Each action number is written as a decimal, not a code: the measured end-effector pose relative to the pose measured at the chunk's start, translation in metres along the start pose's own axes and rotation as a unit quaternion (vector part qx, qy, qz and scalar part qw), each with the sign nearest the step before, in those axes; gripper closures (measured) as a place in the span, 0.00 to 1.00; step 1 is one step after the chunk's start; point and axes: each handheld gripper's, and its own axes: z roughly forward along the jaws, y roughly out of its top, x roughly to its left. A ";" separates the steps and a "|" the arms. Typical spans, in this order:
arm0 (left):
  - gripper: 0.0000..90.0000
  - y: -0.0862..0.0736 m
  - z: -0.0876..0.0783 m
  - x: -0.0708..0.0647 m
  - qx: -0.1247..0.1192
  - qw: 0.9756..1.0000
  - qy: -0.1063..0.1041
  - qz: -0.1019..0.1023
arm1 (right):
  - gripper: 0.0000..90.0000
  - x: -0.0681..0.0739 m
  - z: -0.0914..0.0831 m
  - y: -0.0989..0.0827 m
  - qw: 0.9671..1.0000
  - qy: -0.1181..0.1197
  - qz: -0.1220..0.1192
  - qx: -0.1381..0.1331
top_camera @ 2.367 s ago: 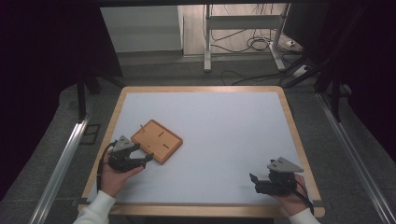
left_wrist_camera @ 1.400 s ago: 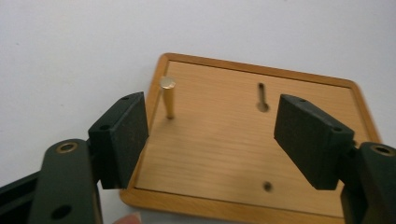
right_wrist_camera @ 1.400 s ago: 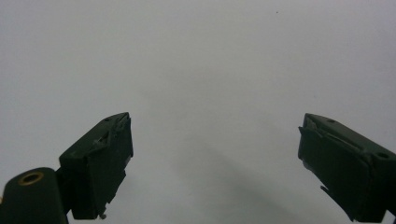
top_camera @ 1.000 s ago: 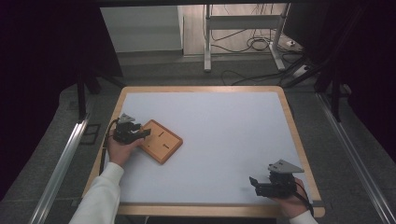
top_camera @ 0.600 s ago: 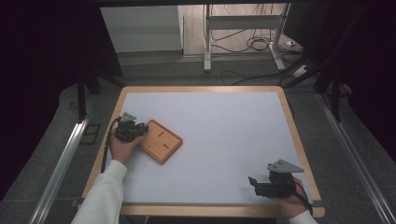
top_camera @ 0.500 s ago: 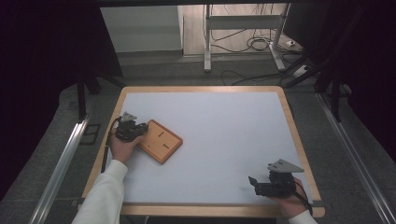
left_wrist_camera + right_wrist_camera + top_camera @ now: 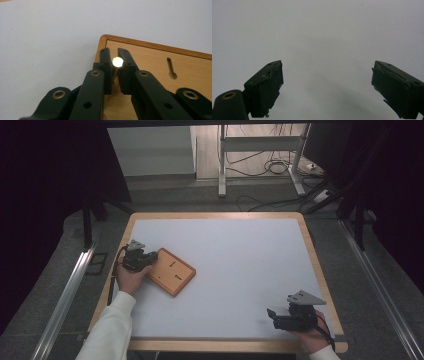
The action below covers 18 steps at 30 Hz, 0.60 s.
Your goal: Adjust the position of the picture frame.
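We keep the left gripper (image 7: 114, 56) pinched narrowly on the bright pin (image 7: 117, 62) at the wooden board's (image 7: 174, 272) corner, lowering squarely; right gripper (image 7: 327, 82) idles wide.

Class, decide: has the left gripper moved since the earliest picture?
Yes: the left gripper moved away from the table's near wooden edge, to the flat wooden board's far-left corner.

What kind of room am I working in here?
Probably a lab or recording workspace, not a home. A wood-edged table with a plain white top stands among dark curtains, with loose cables on the floor by a metal stand. On the table lies a wooden board.
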 end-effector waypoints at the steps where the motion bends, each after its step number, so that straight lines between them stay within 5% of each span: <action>1: 0.92 0.001 -0.001 -0.001 0.002 1.000 -0.002 0.001 | 0.12 0.000 0.000 0.000 1.000 0.000 0.000 0.000; 13: 0.90 0.012 -0.013 -0.029 0.015 0.998 -0.058 0.016 | 0.12 0.000 0.000 0.000 1.000 -0.001 -0.004 0.002; 18: 0.90 0.018 -0.015 -0.050 0.024 0.996 -0.079 0.041 | 0.12 0.001 0.000 0.000 1.000 -0.002 -0.006 0.001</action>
